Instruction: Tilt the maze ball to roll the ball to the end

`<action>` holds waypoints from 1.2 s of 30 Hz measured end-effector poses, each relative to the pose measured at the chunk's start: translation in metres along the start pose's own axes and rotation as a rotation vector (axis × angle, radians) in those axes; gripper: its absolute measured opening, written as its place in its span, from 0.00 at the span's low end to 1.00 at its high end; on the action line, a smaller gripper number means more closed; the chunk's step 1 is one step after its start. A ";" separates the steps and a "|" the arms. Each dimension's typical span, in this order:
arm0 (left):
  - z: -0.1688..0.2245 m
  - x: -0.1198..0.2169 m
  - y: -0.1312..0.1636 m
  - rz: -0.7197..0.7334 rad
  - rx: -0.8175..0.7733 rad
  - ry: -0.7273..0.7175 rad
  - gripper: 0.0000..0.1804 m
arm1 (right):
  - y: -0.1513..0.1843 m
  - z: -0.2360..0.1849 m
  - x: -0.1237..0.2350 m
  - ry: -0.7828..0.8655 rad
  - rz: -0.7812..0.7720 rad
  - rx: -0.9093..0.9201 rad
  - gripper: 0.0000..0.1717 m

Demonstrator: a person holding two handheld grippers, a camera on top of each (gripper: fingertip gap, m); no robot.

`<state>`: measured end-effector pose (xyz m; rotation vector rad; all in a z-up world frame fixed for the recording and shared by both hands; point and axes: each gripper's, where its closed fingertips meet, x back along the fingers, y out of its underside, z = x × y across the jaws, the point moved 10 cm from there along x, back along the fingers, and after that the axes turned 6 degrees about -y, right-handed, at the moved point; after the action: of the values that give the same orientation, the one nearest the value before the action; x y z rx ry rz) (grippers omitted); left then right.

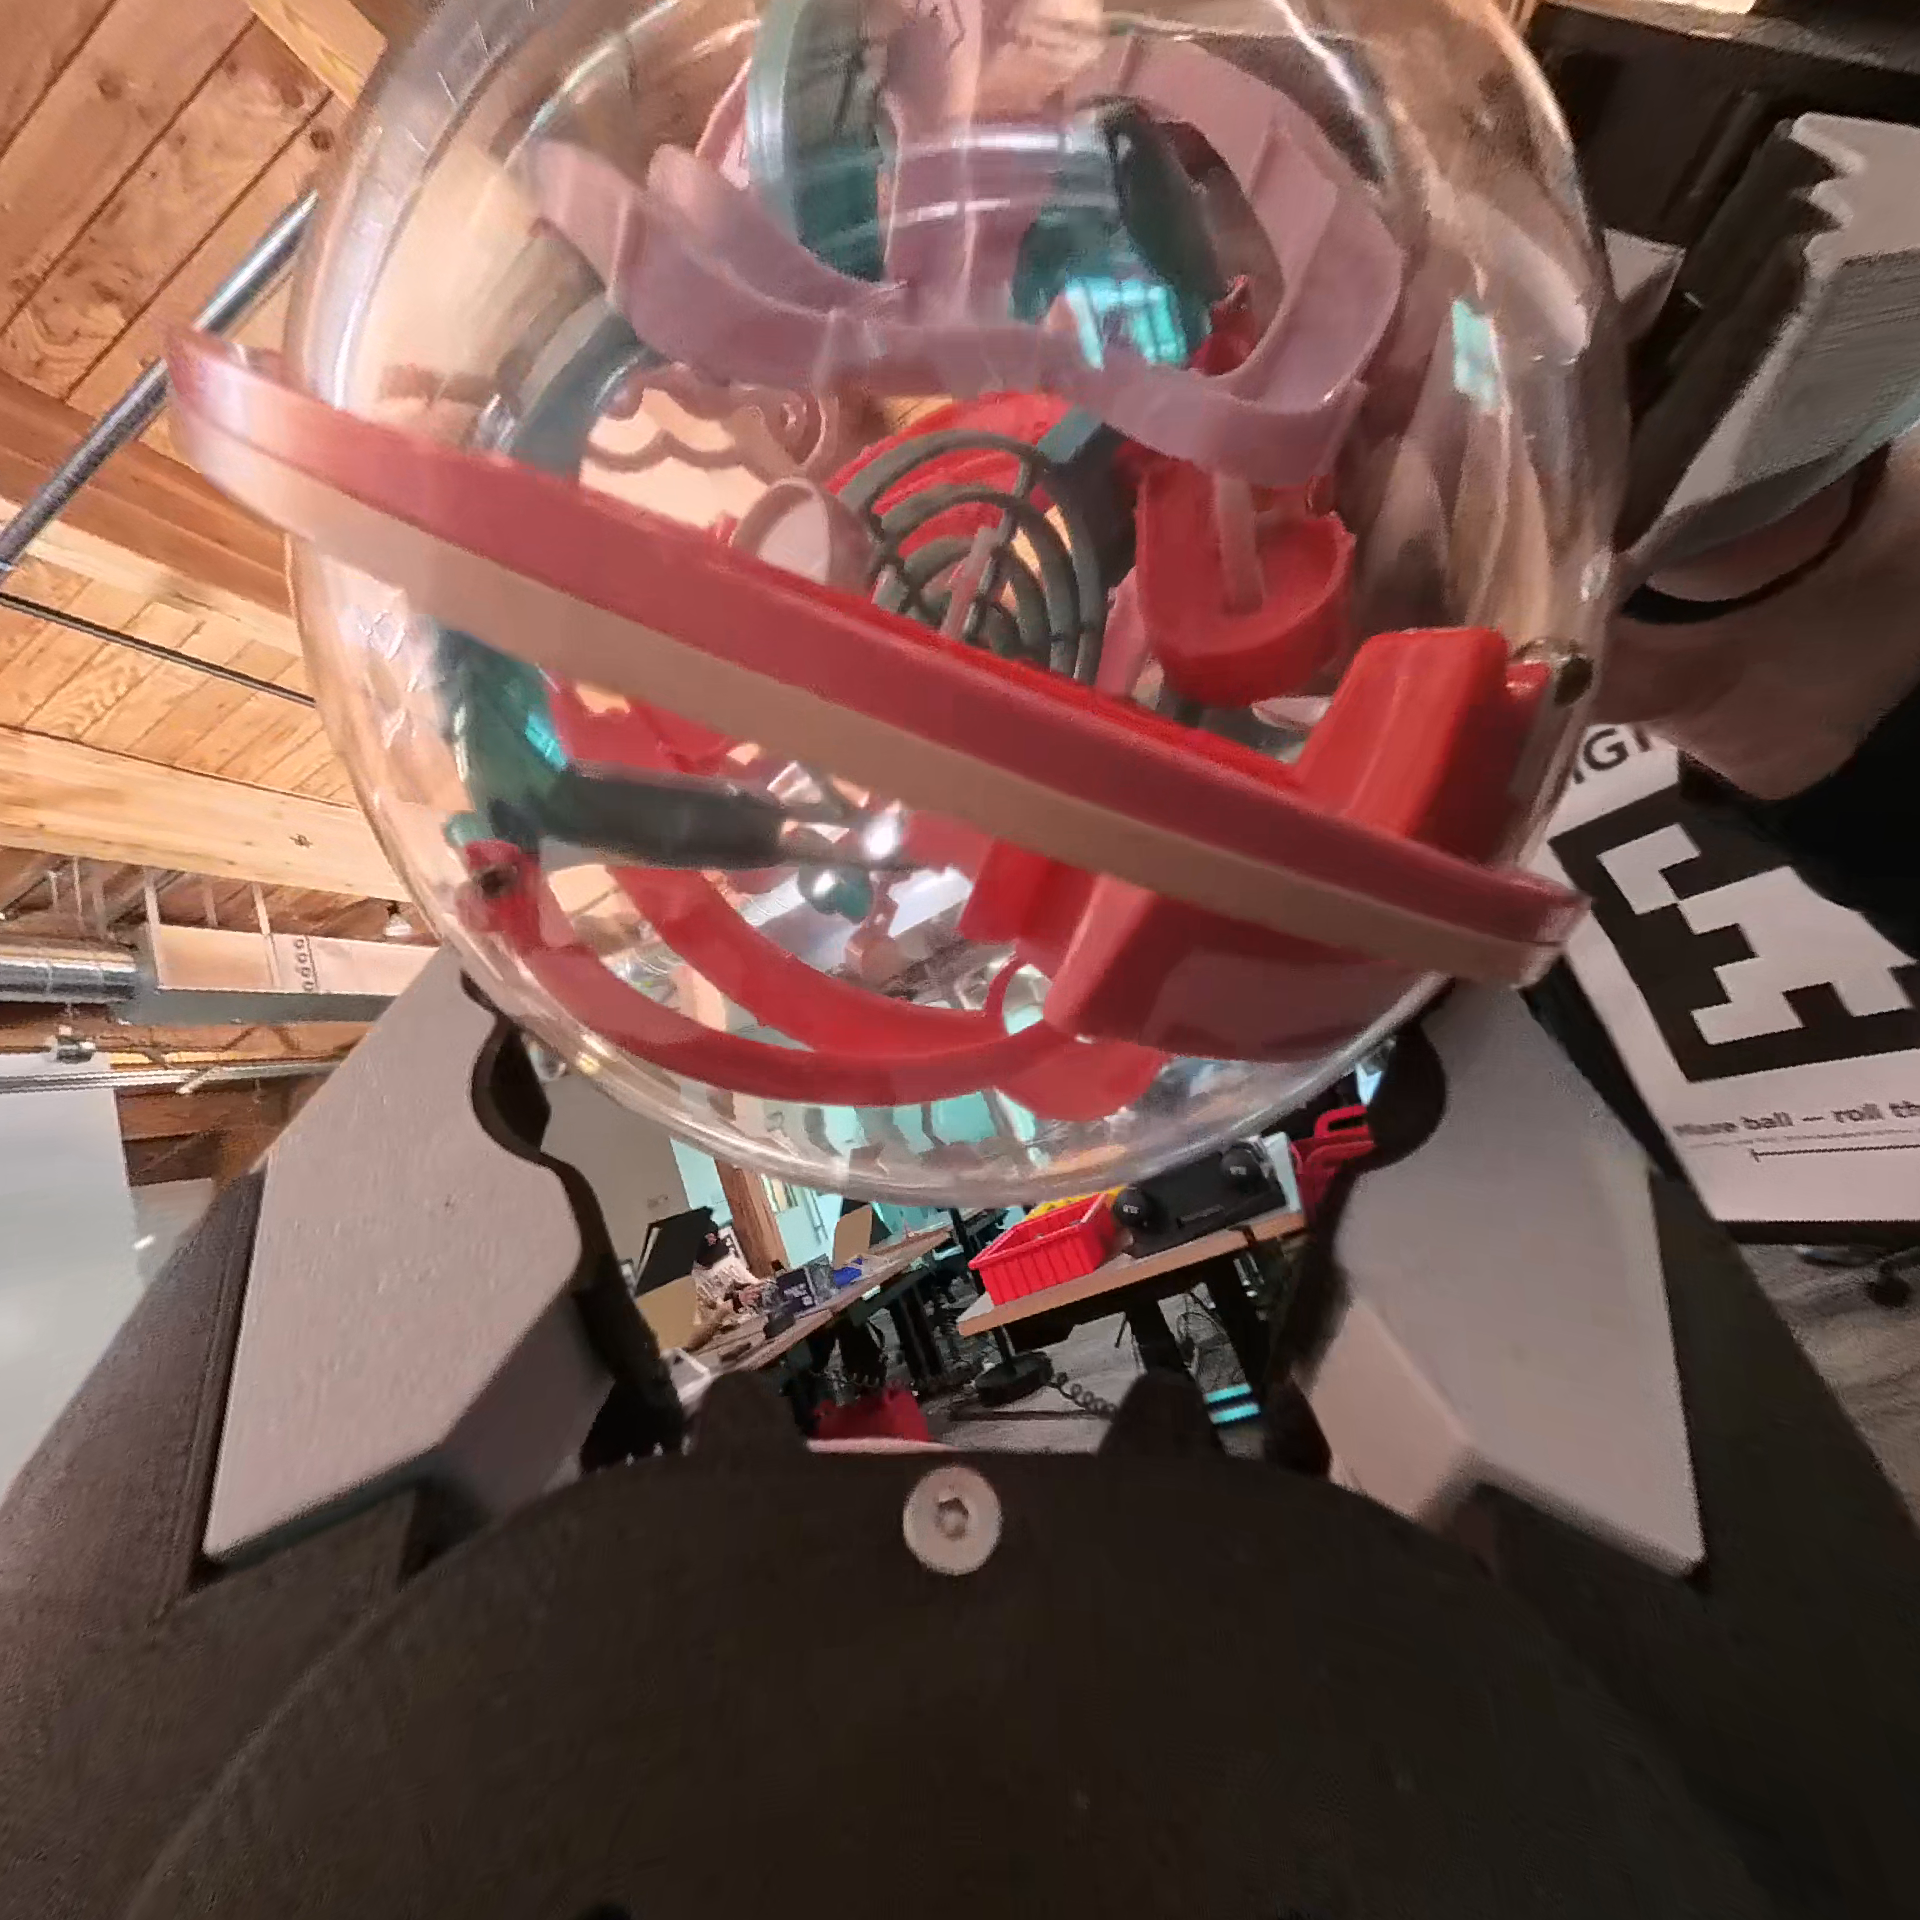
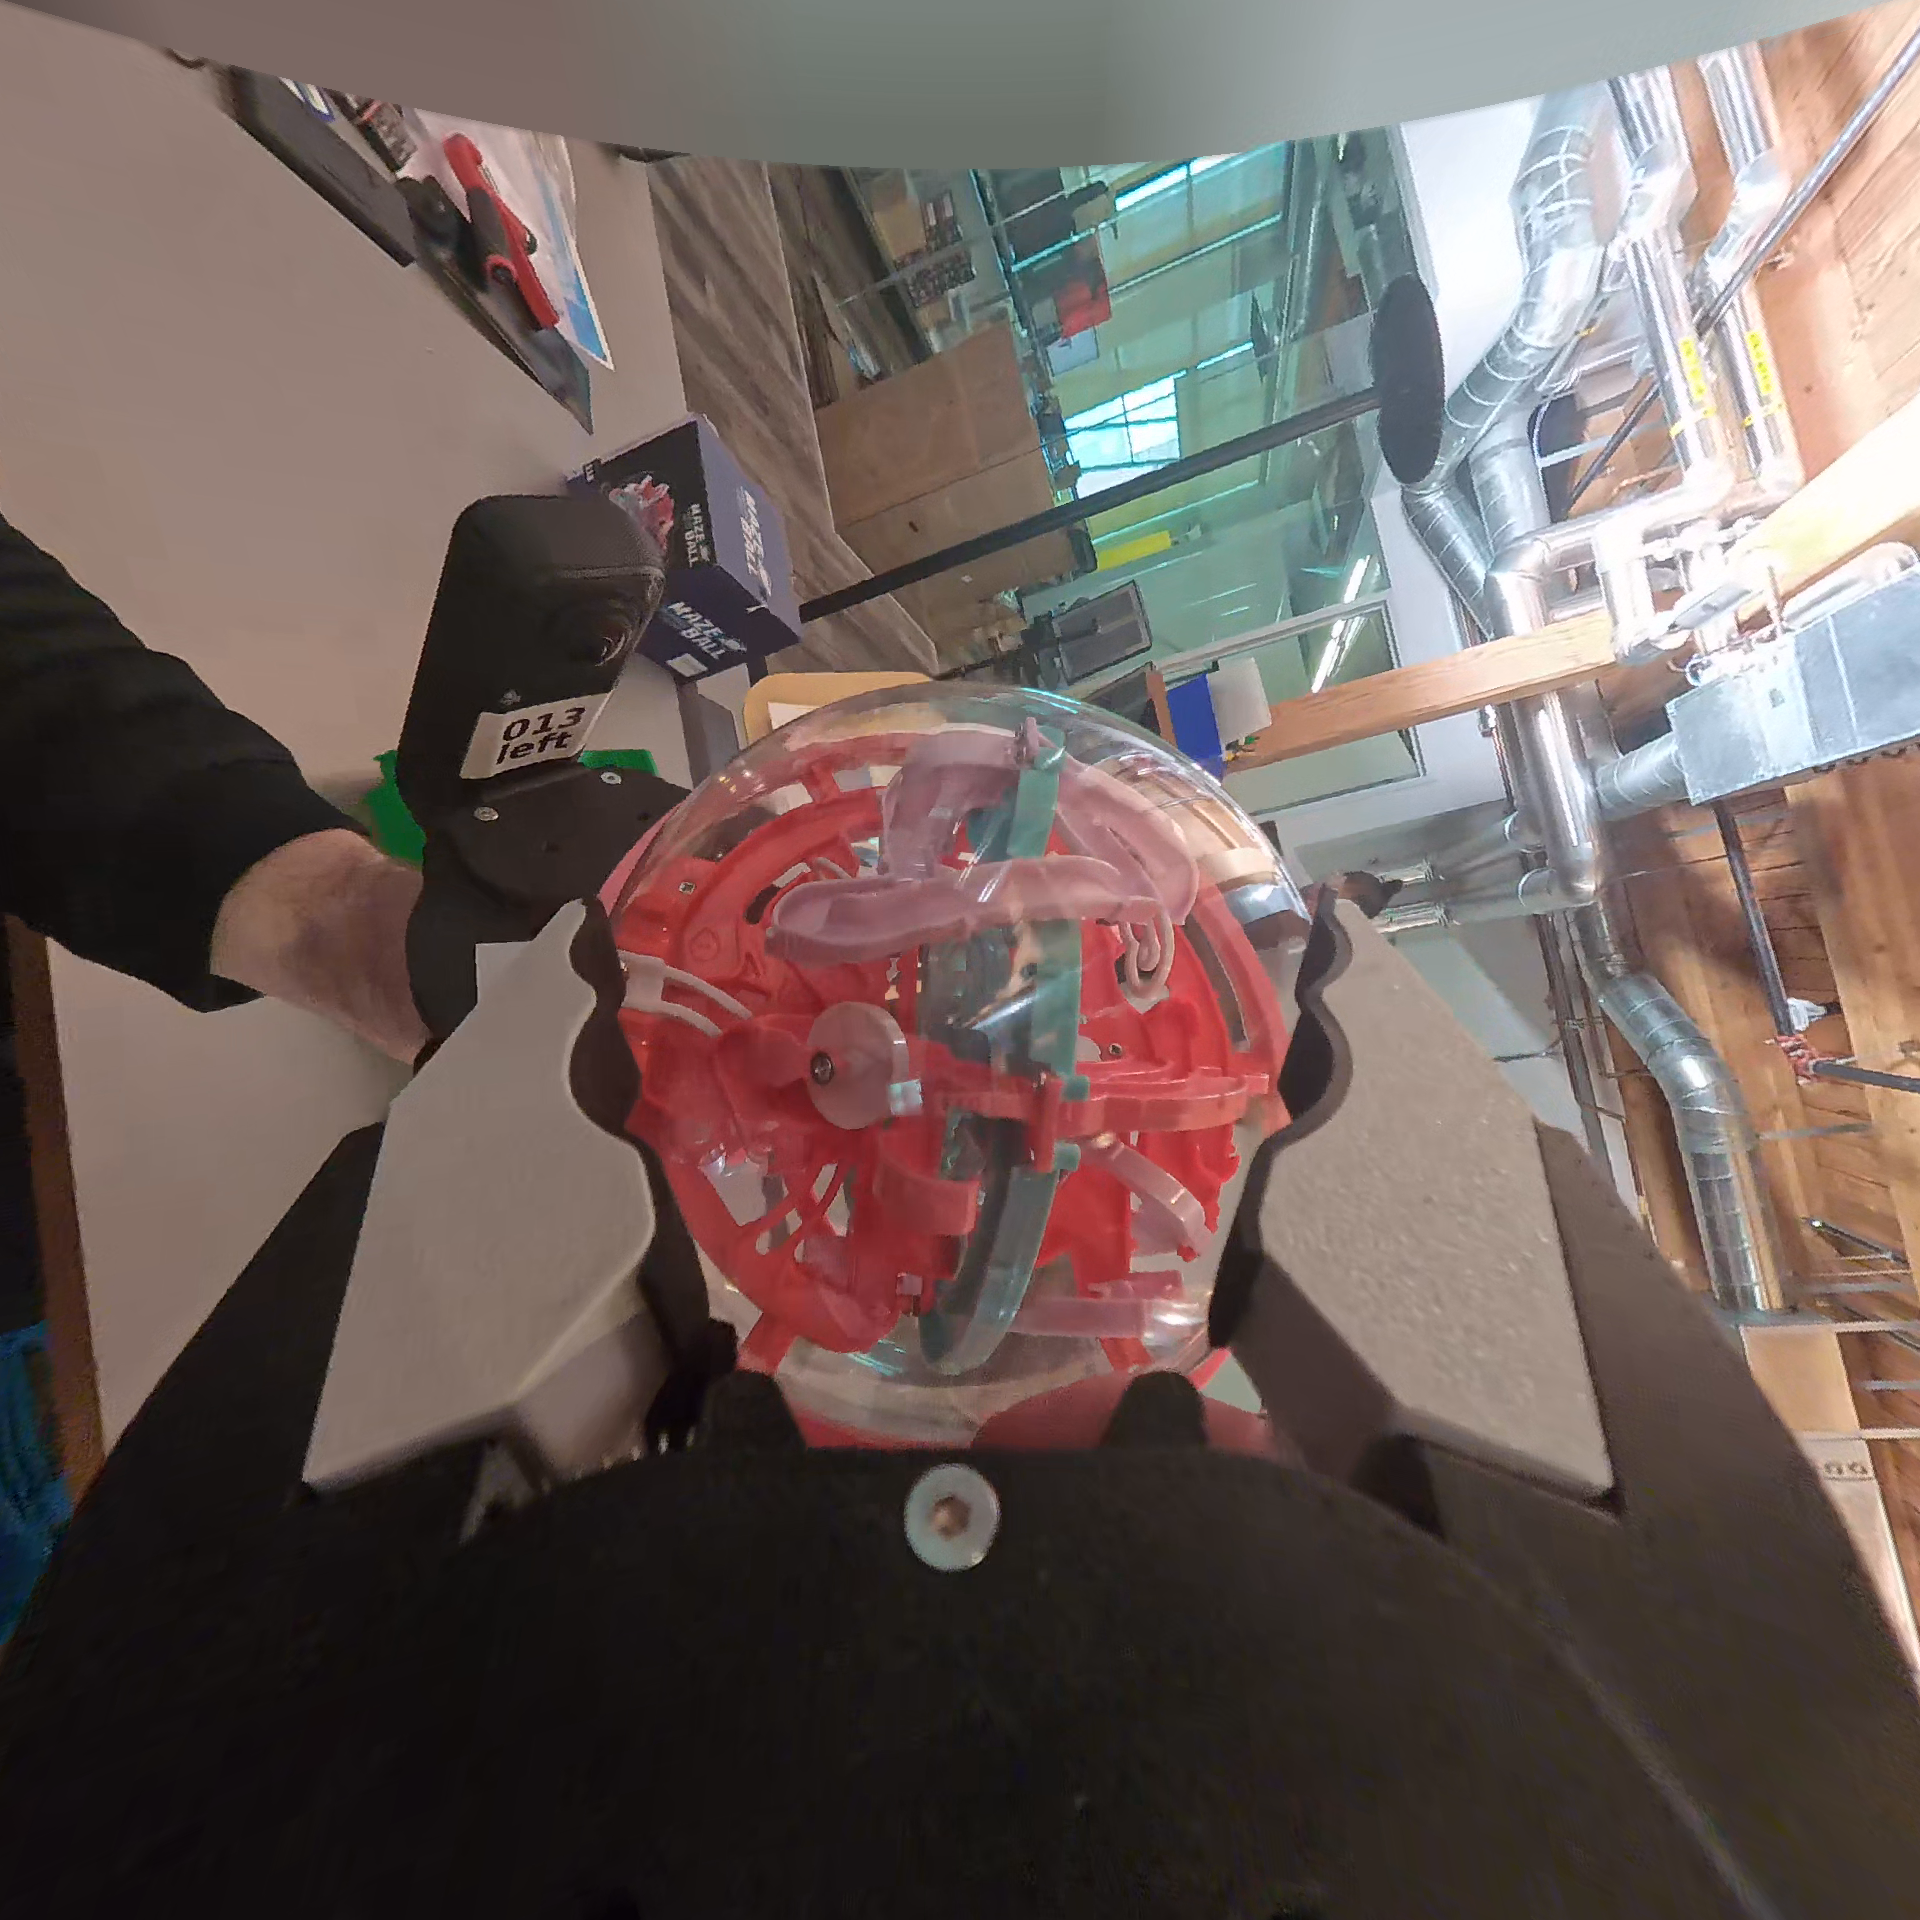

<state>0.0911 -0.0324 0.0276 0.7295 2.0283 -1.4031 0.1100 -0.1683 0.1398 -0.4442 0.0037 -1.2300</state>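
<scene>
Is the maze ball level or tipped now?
Tipped. In the left wrist view, the maze ball's red band slants downward to the right.

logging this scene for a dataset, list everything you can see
maze ball: 1, clear shell with red, lilac and teal tracks, between the right claw's fingers
box: 1, dark blue, on the white surface
bin: 1, red, on a far table
marker sheet: 1, black and white, right edge
ducts: several, silver, by the wooden ceiling
left claw: 1, grey-black, fingertips at the shell, grip unclear
right claw: 1, grey-black, pads against the ball's sides
hand: 1, on the left claw
</scene>
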 end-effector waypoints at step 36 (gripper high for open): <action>0.039 0.083 0.102 -0.432 0.469 -0.034 0.87 | 0.104 -0.067 -0.049 -0.219 -0.066 -0.551 0.74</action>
<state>0.1104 -0.0281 -0.1080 0.4533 1.9186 -2.1678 0.1711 -0.1182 0.0326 -1.0640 0.1452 -1.2321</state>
